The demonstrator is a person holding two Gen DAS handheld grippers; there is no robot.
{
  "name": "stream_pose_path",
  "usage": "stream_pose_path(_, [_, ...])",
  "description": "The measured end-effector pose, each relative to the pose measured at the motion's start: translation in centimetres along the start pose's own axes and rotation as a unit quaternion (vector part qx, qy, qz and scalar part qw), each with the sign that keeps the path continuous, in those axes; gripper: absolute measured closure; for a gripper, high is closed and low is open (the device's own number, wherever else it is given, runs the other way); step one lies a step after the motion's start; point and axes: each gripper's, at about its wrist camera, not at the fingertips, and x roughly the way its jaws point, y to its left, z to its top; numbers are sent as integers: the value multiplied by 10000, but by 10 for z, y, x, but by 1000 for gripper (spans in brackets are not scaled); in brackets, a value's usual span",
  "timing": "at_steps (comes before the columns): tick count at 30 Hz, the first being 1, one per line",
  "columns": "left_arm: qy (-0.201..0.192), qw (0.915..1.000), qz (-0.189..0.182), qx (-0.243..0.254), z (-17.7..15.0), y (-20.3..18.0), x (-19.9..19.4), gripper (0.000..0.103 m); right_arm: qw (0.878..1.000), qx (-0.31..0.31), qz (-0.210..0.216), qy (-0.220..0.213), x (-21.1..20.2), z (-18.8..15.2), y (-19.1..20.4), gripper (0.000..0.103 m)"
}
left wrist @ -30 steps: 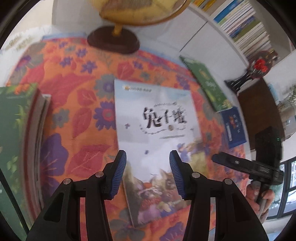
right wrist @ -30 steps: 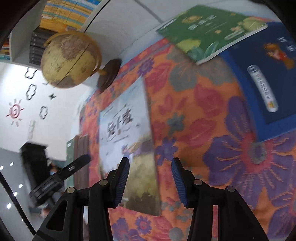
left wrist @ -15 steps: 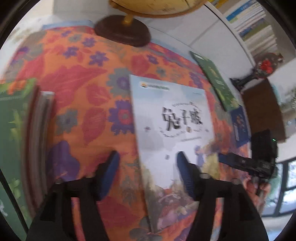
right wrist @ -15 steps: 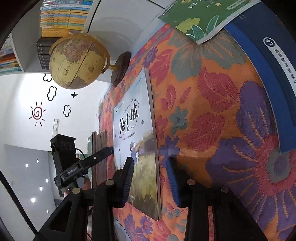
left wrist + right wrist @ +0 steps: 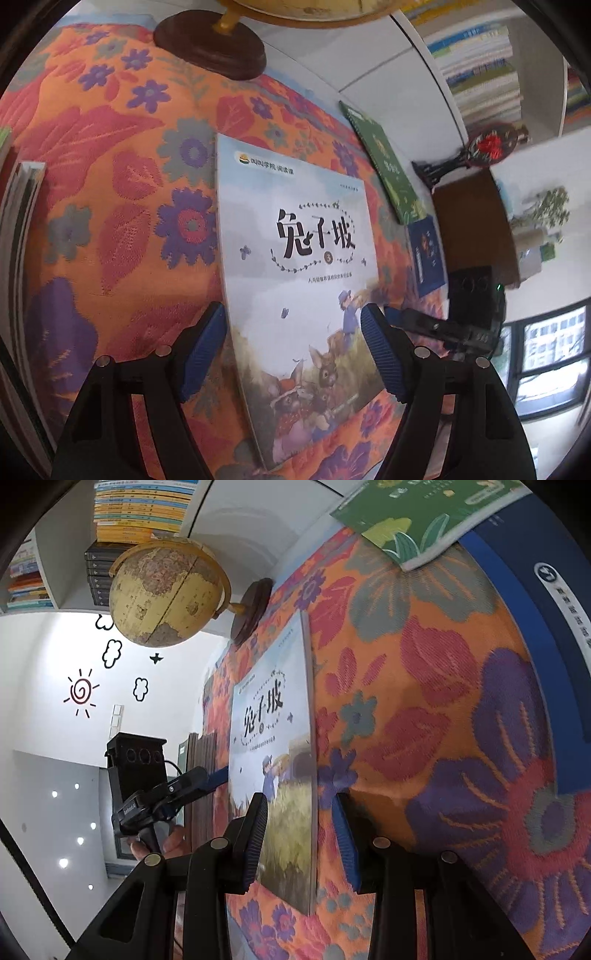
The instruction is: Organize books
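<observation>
A pale picture book (image 5: 295, 254) with black Chinese title characters and rabbits at the bottom of its cover lies flat on the orange flowered cloth (image 5: 110, 206), roughly mid-table, with the globe (image 5: 166, 594) on its dark wooden base beyond its far end. The left gripper (image 5: 293, 347) hangs over the book's near half with its jaws opening — one blue pad sits just outside the book's left edge, the other over the cover near its right edge, and neither presses on the book. The right gripper (image 5: 299, 842) comes at the same book from the other side; its jaws are narrow and straddle the book's near right edge, one pad above the cover and one over the cloth, but whether they pinch the edge cannot be told. A green book (image 5: 388, 173) lies near the cloth's right side with a blue book (image 5: 428, 254) just below it; in the right wrist view the green one overlaps the blue one's corner. A stack of books (image 5: 18, 221) stands at the left edge of the table. A hand (image 5: 166, 843) grips the left tool's handle. Shelved books (image 5: 144, 509) fill the white unit behind.
</observation>
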Motion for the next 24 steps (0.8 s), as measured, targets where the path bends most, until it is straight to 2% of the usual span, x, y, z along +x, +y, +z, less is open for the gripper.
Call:
stream_pose_path(3, [-23,10000,-8,33,1,-1,2,31,9994,-184,-141,-249,7,0,10,68])
stream_pose_path(7, [-150,9989,307,310,-2,-11,3,31,9972,-251,-382,-600,11,-2,18,68])
stream_pose_path(10, [-196,9985,367,354,-3,-13,1,31,9951,-236,-663,-693,8,-3,22,78])
stream_pose_path(11, [-200,9988,305,327,-2,-13,0,31,9940,-253,-790,-715,7,-3,24,85])
stream_pose_path(14, [-189,9994,48,302,-2,-15,-7,31,9918,-398,-906,-812,1,-4,38,86])
stream_pose_path(19, [-213,9984,178,483,-7,-30,-10,31,9862,-807,-1145,-880,-2,-10,67,86])
stream_pose_path(24, [-326,9975,207,599,-9,-42,-20,31,9853,-912,-1109,-928,-6,-14,83,86])
